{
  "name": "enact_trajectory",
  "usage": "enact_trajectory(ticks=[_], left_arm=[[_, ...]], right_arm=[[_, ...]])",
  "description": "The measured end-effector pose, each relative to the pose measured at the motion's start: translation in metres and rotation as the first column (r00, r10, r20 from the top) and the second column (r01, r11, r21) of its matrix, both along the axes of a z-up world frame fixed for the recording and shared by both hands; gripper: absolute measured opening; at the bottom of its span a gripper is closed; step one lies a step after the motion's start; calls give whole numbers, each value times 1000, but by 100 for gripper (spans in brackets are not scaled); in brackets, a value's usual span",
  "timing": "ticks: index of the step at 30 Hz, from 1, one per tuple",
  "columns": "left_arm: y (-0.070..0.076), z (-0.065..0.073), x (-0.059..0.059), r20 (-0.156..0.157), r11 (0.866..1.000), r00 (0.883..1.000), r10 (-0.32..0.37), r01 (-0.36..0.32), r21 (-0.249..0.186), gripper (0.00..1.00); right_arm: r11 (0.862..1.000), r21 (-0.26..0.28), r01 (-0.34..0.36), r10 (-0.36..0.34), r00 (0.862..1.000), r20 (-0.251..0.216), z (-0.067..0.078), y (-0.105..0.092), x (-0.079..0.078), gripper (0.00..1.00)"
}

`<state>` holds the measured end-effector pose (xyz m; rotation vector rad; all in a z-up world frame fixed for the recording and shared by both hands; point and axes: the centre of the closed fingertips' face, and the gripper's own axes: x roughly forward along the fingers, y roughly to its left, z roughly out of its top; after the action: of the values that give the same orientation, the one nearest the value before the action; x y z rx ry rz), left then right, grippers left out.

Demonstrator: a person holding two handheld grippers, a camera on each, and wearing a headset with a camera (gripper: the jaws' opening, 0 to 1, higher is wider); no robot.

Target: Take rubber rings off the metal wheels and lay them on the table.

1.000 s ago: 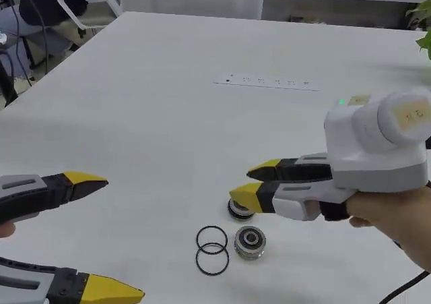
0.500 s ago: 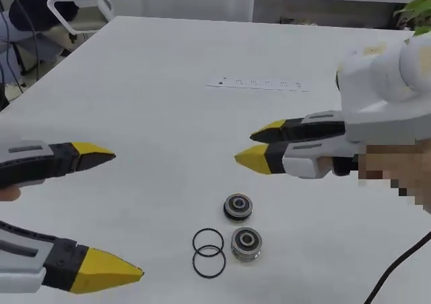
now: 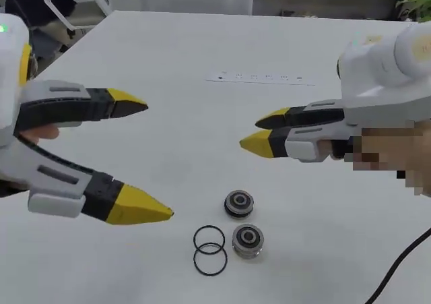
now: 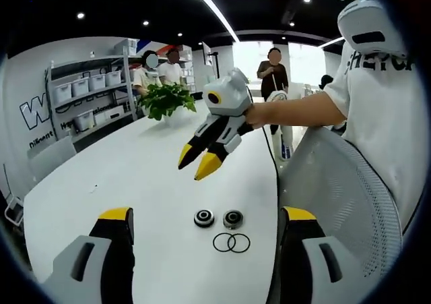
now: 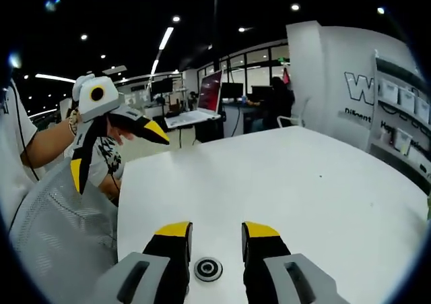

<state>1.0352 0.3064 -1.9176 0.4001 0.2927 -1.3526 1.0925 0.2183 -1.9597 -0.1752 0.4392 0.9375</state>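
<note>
Rubber rings (image 3: 209,249) lie overlapping on table (image 3: 168,81) beside metal wheels (image 3: 248,240).

1. The back wheel (image 3: 239,203) sits on the table (image 3: 168,54), low in the middle of the head view
2. The front wheel (image 3: 248,240) sits just below it
3. The rings (image 3: 209,249) lie crossed, just left of the front wheel
4. The left gripper (image 3: 159,160) is at the left, the right gripper (image 3: 249,133) at the right
5. The plug strip (image 3: 259,79) lies in the upper middle

Rear of left claw (image 3: 158,160) beyond head view's left edge; markings on far strip (image 3: 259,78) too small.
</note>
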Motion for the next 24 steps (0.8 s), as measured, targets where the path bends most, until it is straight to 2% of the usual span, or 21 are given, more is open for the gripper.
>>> enact_trajectory(ticks=[5, 8, 13, 18, 20, 24], left_arm=[[-18, -4, 9, -8, 1000, 1000, -29, 28, -13, 86], [-28, -5, 16, -6, 999, 999, -36, 36, -26, 84], [-46, -7, 28, 1, 998, 999, -42, 42, -53, 80], [-63, -20, 37, 0, 997, 999, -49, 49, -55, 74], [-70, -25, 41, 23, 997, 999, -47, 48, -65, 68], [-82, -39, 45, 25, 996, 999, -46, 48, -71, 60]], right_arm=[[1000, -21, -7, 7, 999, -40, -30, -4, -7, 26], [996, -80, -30, 25, 998, -65, -51, -8, -13, 26], [990, -130, -52, 40, 995, -96, -74, -12, -19, 26], [987, -147, -60, 43, 992, -116, -88, -16, -21, 26], [987, -147, -56, 38, 991, -125, -94, -17, -21, 26], [982, -179, -57, 33, 991, -131, -104, -17, -23, 26]])
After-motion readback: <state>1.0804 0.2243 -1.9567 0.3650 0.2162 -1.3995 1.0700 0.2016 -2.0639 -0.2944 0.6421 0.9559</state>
